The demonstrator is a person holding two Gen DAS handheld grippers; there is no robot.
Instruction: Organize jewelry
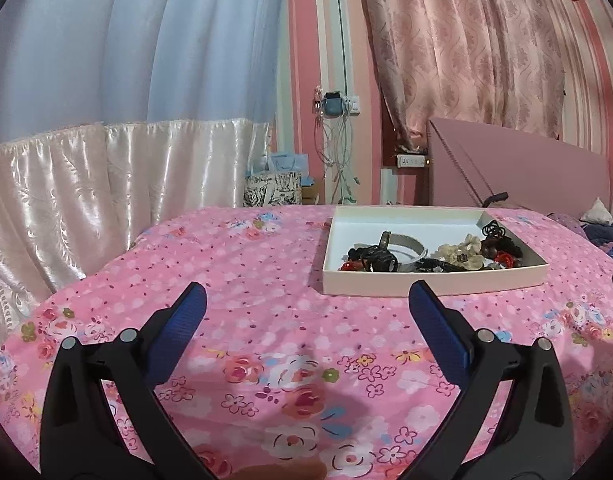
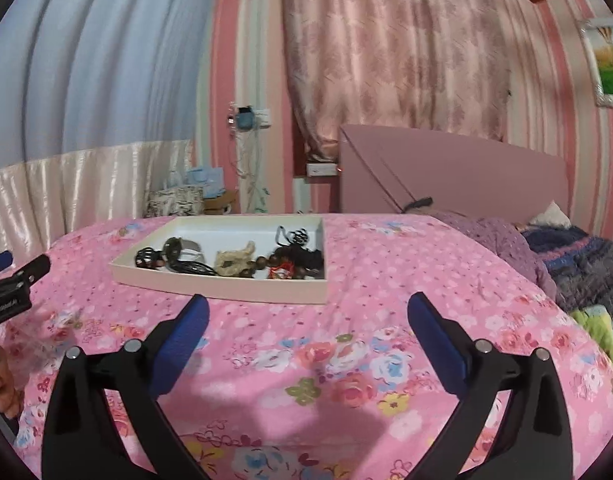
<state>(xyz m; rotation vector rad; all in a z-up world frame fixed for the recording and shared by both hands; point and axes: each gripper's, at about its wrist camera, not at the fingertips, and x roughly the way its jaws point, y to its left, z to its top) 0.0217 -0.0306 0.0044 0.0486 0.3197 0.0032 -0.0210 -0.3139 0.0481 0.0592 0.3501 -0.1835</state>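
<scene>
— Where did the jewelry sit?

— Heaped in the shallow white cardboard tray (image 1: 434, 282) on the pink floral bedspread (image 1: 266, 280): a silver bangle (image 1: 402, 246), a cream fabric flower (image 1: 464, 254), dark beads (image 2: 282, 260).

— And the grippers?

— Left gripper (image 1: 306, 304) and right gripper (image 2: 308, 312) hovered short of the tray, blue-padded fingers (image 2: 186, 340) spread apart, holding nothing.

tray contents: jewelry tangle (image 1: 430, 258) inside the white tray (image 1: 434, 282), pieces too small to tell
left gripper (image 2: 14, 280): left of tray, cut off by edge
</scene>
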